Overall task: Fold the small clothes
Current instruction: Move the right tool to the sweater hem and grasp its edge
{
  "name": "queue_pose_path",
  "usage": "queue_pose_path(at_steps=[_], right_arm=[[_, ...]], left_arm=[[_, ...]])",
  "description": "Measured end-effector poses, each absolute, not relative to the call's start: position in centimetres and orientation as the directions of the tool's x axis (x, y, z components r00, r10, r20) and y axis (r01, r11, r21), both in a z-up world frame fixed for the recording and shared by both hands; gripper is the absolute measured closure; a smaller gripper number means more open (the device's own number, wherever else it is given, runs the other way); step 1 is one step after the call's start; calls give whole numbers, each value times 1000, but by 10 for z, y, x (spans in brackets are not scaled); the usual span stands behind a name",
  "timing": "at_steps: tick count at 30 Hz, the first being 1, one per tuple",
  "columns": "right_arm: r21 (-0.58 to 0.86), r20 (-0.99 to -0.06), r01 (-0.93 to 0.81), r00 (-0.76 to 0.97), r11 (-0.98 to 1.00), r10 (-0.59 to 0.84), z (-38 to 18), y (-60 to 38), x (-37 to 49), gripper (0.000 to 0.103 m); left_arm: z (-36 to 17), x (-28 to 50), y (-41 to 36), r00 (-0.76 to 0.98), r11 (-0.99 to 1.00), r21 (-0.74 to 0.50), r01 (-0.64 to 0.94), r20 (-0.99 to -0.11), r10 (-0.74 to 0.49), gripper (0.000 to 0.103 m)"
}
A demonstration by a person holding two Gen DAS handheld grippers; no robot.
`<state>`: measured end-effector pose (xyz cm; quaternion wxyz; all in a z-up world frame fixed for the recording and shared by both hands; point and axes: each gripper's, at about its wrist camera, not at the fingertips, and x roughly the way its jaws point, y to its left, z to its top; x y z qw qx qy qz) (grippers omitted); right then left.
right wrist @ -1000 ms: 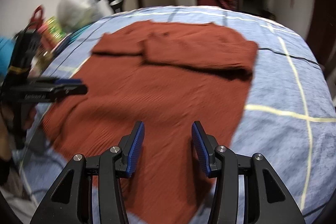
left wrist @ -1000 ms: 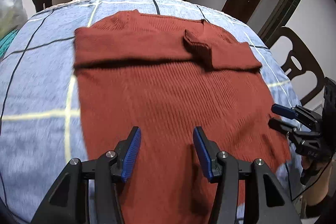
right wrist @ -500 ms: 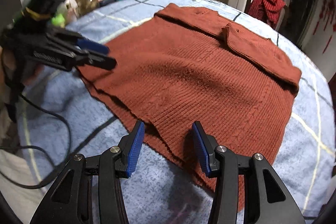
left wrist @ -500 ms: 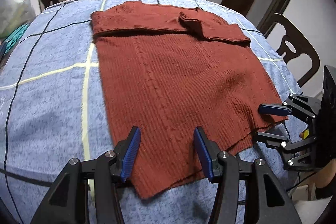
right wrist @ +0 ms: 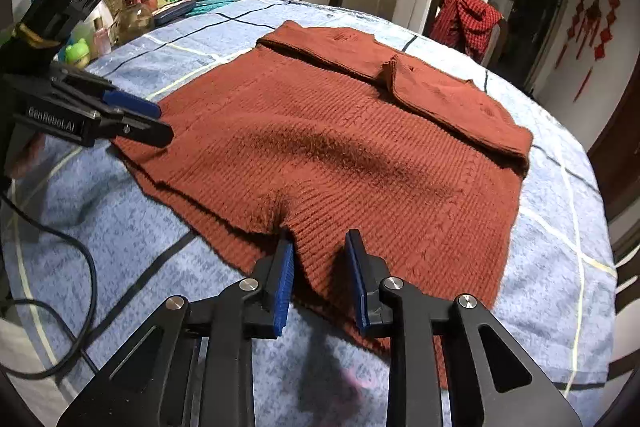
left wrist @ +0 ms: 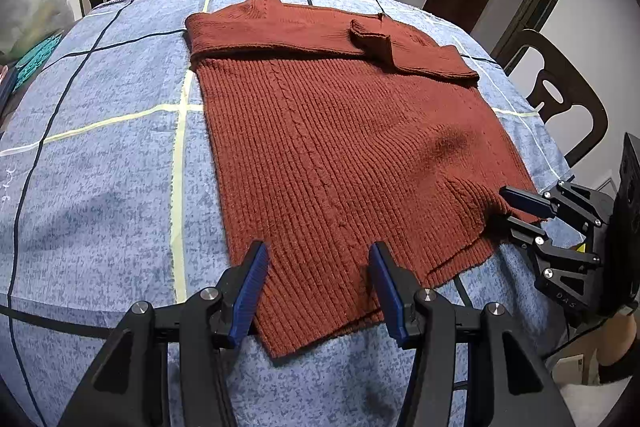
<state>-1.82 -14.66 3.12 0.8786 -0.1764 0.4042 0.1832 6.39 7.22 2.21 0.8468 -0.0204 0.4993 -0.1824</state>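
Right wrist view: right gripper (right wrist: 320,259) has just been closing, bunching the sweater (right wrist: 340,147) hem between its pads; left gripper (left wrist: 318,281) gapes over the hem, released.

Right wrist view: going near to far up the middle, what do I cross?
Right gripper → sweater hem → sweater body → folded sleeves → blue tablecloth → chair with red checked cloth.

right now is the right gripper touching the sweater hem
Touching. In the right wrist view the right gripper has just been closing, its blue pads bunching the sweater hem between them.
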Motion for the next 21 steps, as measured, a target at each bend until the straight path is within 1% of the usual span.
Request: queue_pose_path(at_steps=[3, 5, 7, 14, 19, 21], right_arm=[[-177, -775, -451, 611, 875, 159, 30, -147, -19, 97], [-159, -772, -448, 612, 880, 172, 32, -149, -20, 101], [-186, -768, -444, 622, 876, 153, 33, -148, -24, 101], [-224, -797, -462, 593, 858, 111, 29, -149, -43, 102], [-219, -819, -448, 567, 867, 86, 25, -150, -43, 102], [-184, -833, -448, 543, 875, 102, 29, -152, -42, 102]], left_arm=[[22, 63, 74, 431, 930, -226, 289, -837, -337, 48], [22, 63, 76, 427, 928, -239, 286, -835, -347, 48], [23, 62, 79, 420, 925, -254, 284, -834, -358, 48], [25, 57, 90, 417, 914, -282, 293, -822, -388, 48], [27, 57, 93, 402, 904, -294, 309, -821, -405, 48], [28, 56, 97, 402, 904, -295, 309, -821, -405, 48]])
